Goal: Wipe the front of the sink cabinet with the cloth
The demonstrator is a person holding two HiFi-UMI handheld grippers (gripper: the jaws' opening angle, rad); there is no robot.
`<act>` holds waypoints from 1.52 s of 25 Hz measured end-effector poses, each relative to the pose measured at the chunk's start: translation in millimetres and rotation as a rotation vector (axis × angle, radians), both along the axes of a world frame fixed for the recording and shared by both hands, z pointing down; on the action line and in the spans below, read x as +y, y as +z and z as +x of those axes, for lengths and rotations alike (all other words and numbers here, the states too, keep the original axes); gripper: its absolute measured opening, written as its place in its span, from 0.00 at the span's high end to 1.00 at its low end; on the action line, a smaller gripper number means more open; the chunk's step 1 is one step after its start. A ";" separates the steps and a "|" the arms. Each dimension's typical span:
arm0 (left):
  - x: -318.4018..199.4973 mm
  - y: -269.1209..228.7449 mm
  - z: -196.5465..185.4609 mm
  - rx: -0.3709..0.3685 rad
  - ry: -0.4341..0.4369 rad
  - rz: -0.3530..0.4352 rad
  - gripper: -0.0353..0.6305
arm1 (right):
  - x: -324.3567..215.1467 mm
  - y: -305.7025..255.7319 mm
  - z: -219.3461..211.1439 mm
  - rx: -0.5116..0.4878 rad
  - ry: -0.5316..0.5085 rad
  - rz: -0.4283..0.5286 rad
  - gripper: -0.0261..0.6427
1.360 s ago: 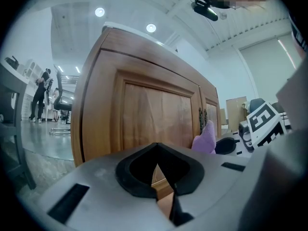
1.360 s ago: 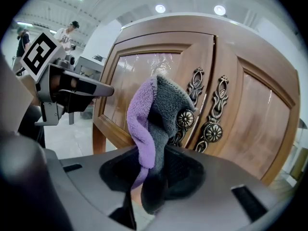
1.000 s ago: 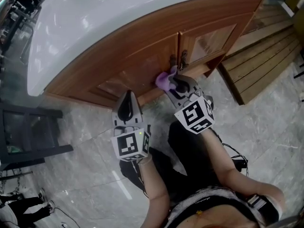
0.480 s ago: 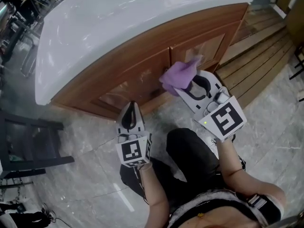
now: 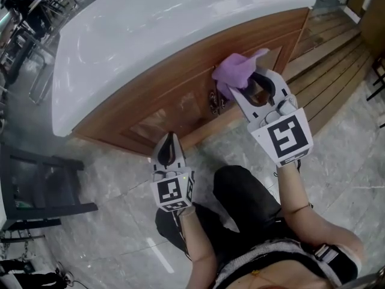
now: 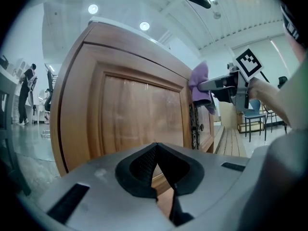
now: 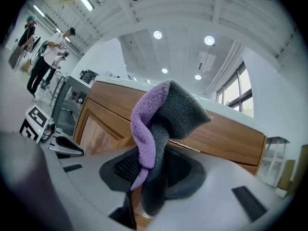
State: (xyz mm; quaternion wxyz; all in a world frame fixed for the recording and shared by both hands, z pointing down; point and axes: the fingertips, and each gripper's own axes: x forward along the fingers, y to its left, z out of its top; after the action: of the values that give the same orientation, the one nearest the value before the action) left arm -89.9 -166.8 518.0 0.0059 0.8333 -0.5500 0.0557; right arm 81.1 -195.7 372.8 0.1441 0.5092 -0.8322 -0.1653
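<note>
Crouched over a grey marble floor (image 5: 108,191), both forearms reaching forward over dark trousers. Held the left tool (image 5: 170,142) low and close to the body, aimed at the lower part of the left door of the cabinet (image 5: 168,86). Showed its jaws in the left gripper view (image 6: 156,153) pressed together at the tips, clenched on nothing and short of the wood (image 6: 139,114).

Held the right tool (image 5: 236,89) higher and farther forward, near the top of the right door. Gripped the cloth (image 5: 236,70) there, purple on one face and grey on the other. Pinched a fold of it between the jaws in the right gripper view (image 7: 149,172), the rest (image 7: 161,114) standing up bunched above them. Hung in the left gripper view (image 6: 199,83) right at the cabinet front, above the two dark metal handles (image 6: 194,126) at the seam between the doors; could not tell whether touching the wood or just off it.

Rose behind all this to a glossy white worktop (image 5: 150,23) overhanging the cabinet. Ended farther right in wooden decking (image 5: 337,59) beside the cabinet, with a blue chair (image 6: 250,117) beyond.
</note>
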 end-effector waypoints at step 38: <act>-4.7 5.0 1.8 -0.042 0.002 -0.007 0.94 | -21.6 10.4 70.5 0.033 0.116 -0.030 0.71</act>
State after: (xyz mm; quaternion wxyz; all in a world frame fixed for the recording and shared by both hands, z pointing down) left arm -88.1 -171.6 523.0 -0.0026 0.8324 -0.5491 0.0752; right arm 151.6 -217.3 383.2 0.1749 0.5515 -0.8012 -0.1525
